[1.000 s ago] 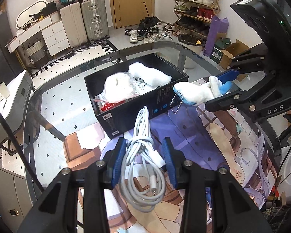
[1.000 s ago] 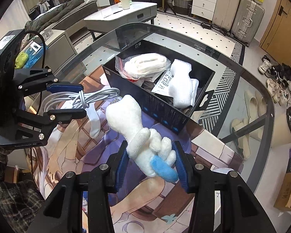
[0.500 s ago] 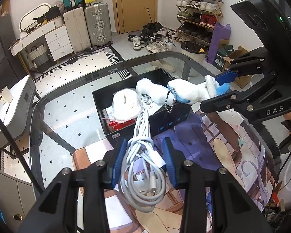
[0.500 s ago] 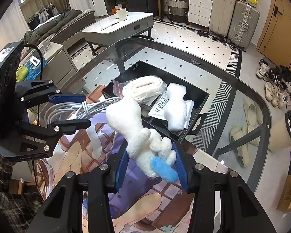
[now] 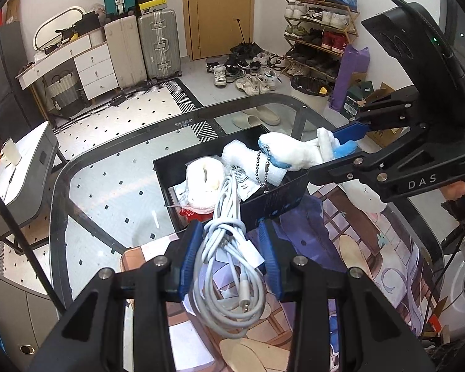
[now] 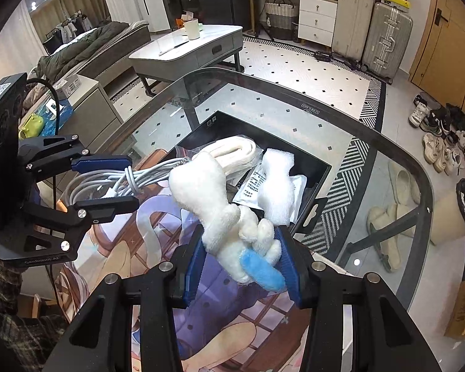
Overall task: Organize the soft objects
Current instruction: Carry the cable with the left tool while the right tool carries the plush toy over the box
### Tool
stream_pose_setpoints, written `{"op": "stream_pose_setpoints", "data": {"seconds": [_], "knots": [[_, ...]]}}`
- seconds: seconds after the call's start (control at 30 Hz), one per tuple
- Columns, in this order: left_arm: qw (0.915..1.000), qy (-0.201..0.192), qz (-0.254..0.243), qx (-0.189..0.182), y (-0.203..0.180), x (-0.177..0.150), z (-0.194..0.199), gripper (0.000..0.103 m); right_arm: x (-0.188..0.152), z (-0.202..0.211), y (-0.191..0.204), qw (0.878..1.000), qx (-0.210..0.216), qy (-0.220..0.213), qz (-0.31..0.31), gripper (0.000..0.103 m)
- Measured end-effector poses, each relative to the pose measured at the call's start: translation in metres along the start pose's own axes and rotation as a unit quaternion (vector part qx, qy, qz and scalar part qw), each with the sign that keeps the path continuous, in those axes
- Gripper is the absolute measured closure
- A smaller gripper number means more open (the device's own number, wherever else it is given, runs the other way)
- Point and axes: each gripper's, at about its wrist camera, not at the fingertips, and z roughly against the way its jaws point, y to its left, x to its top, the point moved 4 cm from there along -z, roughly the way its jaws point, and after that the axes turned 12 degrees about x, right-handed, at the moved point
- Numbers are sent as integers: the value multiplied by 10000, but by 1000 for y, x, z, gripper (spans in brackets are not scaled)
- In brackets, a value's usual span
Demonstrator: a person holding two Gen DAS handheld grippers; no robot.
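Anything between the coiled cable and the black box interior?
Only the box's near wall. In the left wrist view the white cable, held by the left hand-held gripper, reaches over it.

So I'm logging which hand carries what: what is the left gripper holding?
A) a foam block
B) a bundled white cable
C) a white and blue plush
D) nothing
B: the left gripper is shut on the coiled white cable, while the plush sits in the right gripper near the black box.
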Motion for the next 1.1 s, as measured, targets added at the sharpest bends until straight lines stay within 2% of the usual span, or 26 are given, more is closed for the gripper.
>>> {"op": "stream_pose_setpoints", "data": {"seconds": [0.43, 1.1], "knots": [[9995, -170, 209, 163, 17, 21, -4, 66, 17, 5, -11, 9996, -44, -178, -194, 58], [9995, 51, 309, 97, 26, 42, -55, 66, 48, -31, -37, 9986, 114, -108, -503, 58]]}}
